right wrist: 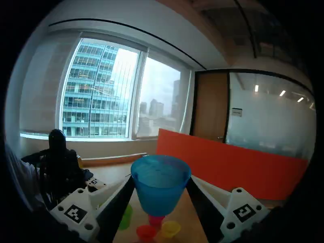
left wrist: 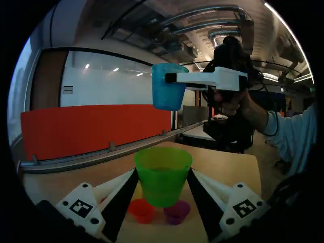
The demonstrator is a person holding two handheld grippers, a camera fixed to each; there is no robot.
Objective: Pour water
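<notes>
tabletop (left wrist: 227, 166) under both held cups | left hand-held gripper (left wrist: 163, 175) clamped on green cup (left wrist: 163, 184); right hand-held gripper (right wrist: 160, 183) clamped on blue cup (right wrist: 160, 194), raised higher | thin plastic: probably light, flexible, slippery, so squeeze mid-wall gently | small red cup (left wrist: 141, 209), purple cup (left wrist: 177, 211) below

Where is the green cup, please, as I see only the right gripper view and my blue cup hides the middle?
Observer: The green cup is clamped upright between the fingers of the left tool.
Operator: Is my blue cup tipped?
Observer: No; from the side, the blue cup sits upright in the right tool.
Operator: Is it above the green rim?
Observer: Yes, higher and roughly in line; the gap in depth I cannot tell.
</notes>
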